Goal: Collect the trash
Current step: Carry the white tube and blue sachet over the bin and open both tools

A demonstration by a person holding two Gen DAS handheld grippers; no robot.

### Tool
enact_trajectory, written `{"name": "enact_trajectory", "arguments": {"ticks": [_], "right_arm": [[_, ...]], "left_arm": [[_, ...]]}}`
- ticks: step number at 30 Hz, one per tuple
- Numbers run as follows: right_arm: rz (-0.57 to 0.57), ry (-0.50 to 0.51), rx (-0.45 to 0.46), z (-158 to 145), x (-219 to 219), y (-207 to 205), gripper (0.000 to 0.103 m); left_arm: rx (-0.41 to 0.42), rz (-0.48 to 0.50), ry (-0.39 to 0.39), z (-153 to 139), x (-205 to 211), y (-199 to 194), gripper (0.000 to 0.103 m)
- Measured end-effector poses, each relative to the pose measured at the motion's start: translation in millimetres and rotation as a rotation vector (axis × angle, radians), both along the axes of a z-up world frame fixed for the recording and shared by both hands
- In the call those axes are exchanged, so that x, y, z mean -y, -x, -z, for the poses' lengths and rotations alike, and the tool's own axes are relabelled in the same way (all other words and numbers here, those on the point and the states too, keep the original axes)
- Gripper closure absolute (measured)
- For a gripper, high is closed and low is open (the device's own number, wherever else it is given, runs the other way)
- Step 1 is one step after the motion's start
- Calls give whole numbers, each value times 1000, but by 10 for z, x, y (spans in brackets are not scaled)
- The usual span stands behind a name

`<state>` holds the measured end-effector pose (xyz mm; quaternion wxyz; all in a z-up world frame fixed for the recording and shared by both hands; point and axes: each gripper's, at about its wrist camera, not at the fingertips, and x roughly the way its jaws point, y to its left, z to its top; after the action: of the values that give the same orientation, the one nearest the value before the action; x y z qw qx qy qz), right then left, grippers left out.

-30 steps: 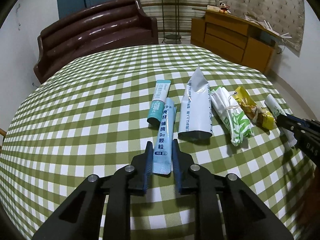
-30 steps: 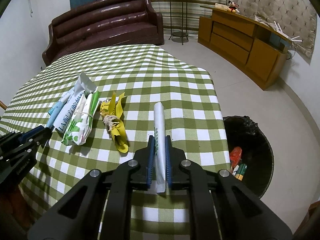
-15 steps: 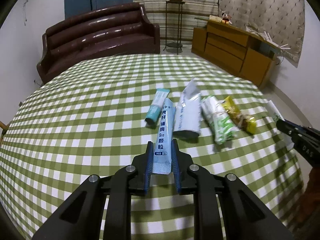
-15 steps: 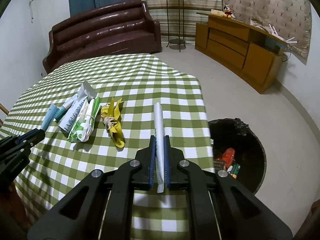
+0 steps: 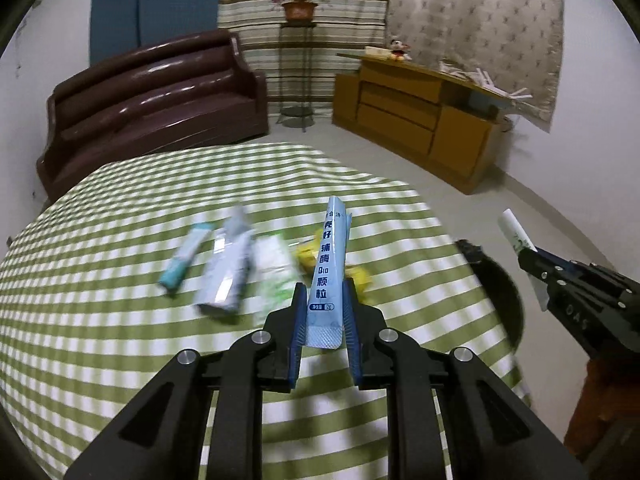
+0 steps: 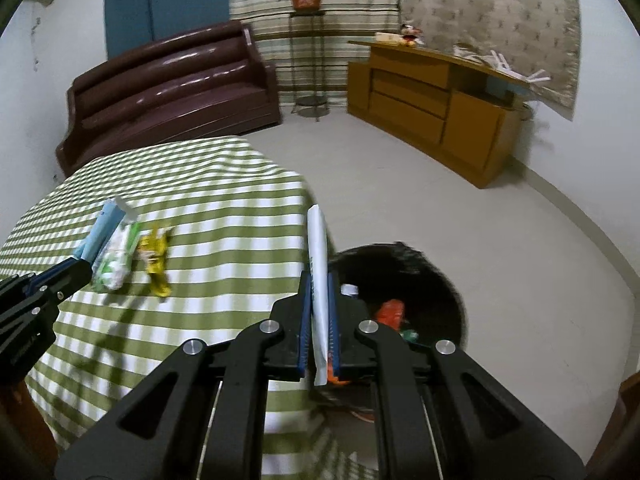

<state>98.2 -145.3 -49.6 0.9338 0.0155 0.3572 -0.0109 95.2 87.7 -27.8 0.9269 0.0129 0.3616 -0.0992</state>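
My left gripper (image 5: 323, 292) is shut on a light blue sachet (image 5: 330, 264) with dark print, lifted off the green checked table (image 5: 100, 344). My right gripper (image 6: 319, 280) is shut on a long white sachet (image 6: 318, 248), held over the table's right edge beside the black-lined trash bin (image 6: 436, 276). The right gripper (image 5: 528, 258) also shows at the right of the left wrist view with the white sachet (image 5: 516, 232). The left gripper (image 6: 78, 266) shows at the left of the right wrist view with the blue sachet (image 6: 102, 228).
On the table lie a teal tube (image 5: 184, 260), a silver pouch (image 5: 228, 268), a white-green wrapper (image 5: 276, 272) and a yellow wrapper (image 6: 156, 256). The bin holds red and green scraps (image 6: 390, 312). A brown sofa (image 5: 152, 96) and a wooden cabinet (image 5: 420, 112) stand beyond.
Both grippers have swung right and risen a little, each carrying its sachet. The blue sachet has left the table and the bin has come closer in the right wrist view.
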Motion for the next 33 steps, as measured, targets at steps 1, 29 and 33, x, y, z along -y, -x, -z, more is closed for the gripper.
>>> {"name": "enact_trajectory", "arguments": {"ticks": [1,29,33], "right_arm": [[8,2,1,0,44,5,95],[107,-36,-24,276,778,-185,94],[118,-59,-28,316,842,-190,92]], "left_arm": [[2,12,1,-3,94,-15,84],[-17,172,-62,281,1428,-404,83],[-27,173,-69,311,1465,-446,82]]}}
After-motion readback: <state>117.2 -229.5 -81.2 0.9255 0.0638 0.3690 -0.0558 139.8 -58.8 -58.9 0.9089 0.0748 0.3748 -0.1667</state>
